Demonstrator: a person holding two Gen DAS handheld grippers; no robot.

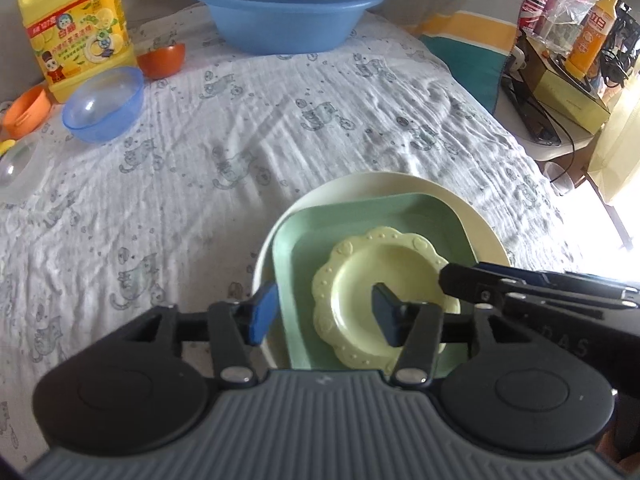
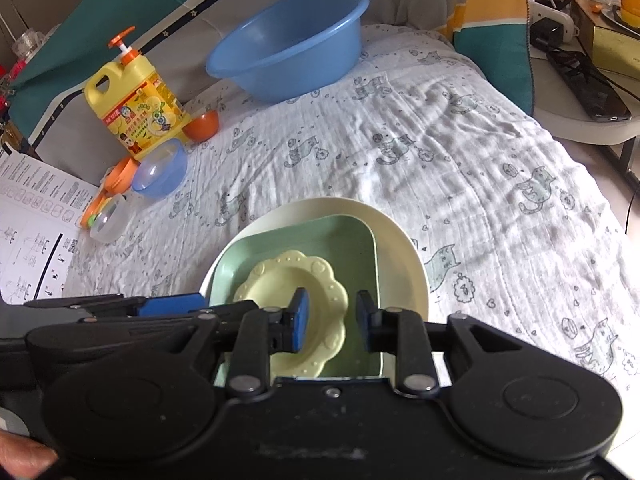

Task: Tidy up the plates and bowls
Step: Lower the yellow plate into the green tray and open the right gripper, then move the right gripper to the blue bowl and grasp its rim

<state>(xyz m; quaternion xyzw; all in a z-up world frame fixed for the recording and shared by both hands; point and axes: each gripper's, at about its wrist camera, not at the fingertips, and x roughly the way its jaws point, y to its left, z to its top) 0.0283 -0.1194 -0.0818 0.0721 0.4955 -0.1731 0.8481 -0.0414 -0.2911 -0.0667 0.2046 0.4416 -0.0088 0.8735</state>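
Three plates sit stacked on the cat-print cloth: a round cream plate [image 1: 400, 184] [image 2: 320, 208] at the bottom, a square green plate [image 1: 360, 216] [image 2: 320, 236] on it, and a small pale yellow scalloped plate [image 1: 384, 260] [image 2: 280, 276] on top. My left gripper [image 1: 324, 314] is open over the stack's left side, one finger past the green plate's left edge and the other over the yellow plate's well. My right gripper [image 2: 333, 318] is open too, its fingers either side of the yellow plate's right rim, pads not pressing. Each gripper's finger shows in the other's view.
At the far left stand a translucent blue bowl [image 1: 104, 104] [image 2: 160, 168], an orange bowl [image 1: 162, 60], a clear bowl [image 2: 108, 220] and an orange cup [image 1: 26, 114] beside a yellow detergent jug [image 1: 76, 28]. A large blue basin [image 1: 288, 4] sits at the back. A cluttered side table [image 1: 560, 92] is right.
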